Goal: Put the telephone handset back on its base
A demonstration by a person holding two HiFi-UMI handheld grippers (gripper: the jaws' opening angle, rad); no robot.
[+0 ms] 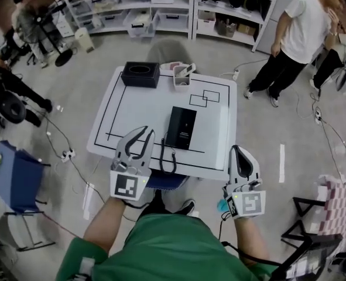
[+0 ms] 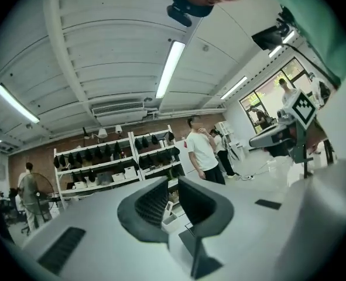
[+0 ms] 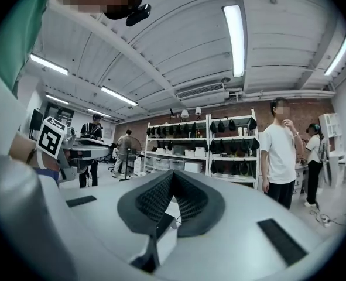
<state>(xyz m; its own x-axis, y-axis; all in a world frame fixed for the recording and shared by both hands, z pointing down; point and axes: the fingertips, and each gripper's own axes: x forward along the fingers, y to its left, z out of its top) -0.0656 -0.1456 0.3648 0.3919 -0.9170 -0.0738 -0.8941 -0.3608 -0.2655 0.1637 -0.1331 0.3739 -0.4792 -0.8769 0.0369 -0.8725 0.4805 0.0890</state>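
- The left gripper (image 1: 142, 132) is held over the near edge of the worktop (image 1: 137, 107), toward its left side. Its fingers are drawn together with only a thin slit between the pads. Its own view (image 2: 173, 183) shows nothing between them.
- The right gripper (image 1: 236, 149) is held at the near right corner of the worktop. Its fingers are closed pad to pad and grip nothing (image 3: 171, 174).
- A dark coiled cord (image 1: 163, 157) lies on the worktop just right of the left gripper and runs toward the near edge.
- The black telephone (image 1: 181, 127) lies flat near the middle of the worktop, beyond and between the two grippers and apart from both. At this size I cannot tell whether the handset sits on the base.
- A black box (image 1: 140, 74) stands at the far left corner of the worktop. A white container (image 1: 182, 76) stands just to its right, at the far edge.
- Beyond the worktop, a person (image 1: 301, 31) in a white shirt stands on the floor to the right. Shelves (image 1: 161, 4) line the far wall.
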